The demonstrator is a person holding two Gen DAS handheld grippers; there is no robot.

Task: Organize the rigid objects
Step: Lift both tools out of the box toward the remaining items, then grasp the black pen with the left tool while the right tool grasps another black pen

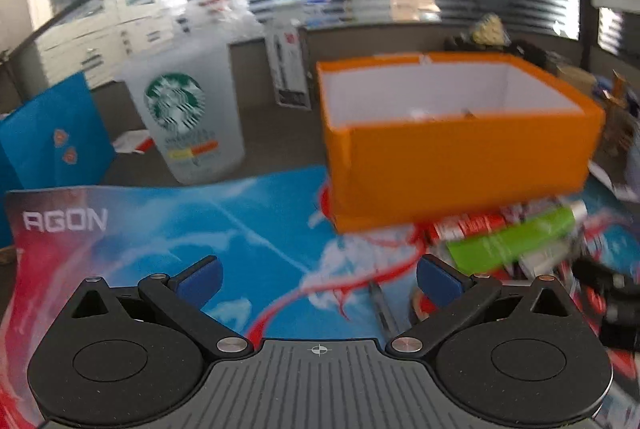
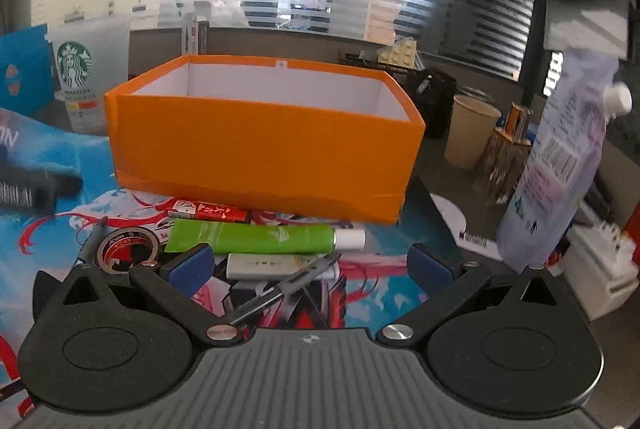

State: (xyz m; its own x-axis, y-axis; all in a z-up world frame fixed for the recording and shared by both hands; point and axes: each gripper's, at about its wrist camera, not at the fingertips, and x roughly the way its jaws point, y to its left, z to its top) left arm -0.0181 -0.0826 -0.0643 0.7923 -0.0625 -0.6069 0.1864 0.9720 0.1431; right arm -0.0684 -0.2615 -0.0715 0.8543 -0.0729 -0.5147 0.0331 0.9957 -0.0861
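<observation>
— Lying just in front of the orange box [image 2: 264, 153], what are the items to be sorted?

— On my patterned mat [image 1: 168, 229], touching or nearly touching one another: a green tube [image 2: 252, 237] with a white cap, lying flat along the box's near wall; a red packet [image 2: 208, 213] between tube and box; a small white box [image 2: 260, 265] just nearer to me than the tube; a silver pen-like tool [image 2: 288, 285] slanting across it; a tape roll [image 2: 129, 249] and a dark pen [image 2: 91, 239] to the left.

— And the box itself?

— Open-topped, white inside, upright on the mat. Its contents are too blurred to tell.

— State of my tools?

— My right gripper [image 2: 308, 265] stands wide, blue pads apart above the white box and silver tool, gripping nothing. My left gripper [image 1: 318, 279] is equally wide over bare mat, the tube near its right pad.

— Surroundings?

— A frosted cup [image 1: 188, 121] and blue bag [image 1: 52, 137] far left; a paper cup [image 2: 470, 131] and a clear pouch [image 2: 560, 165] at right.
</observation>
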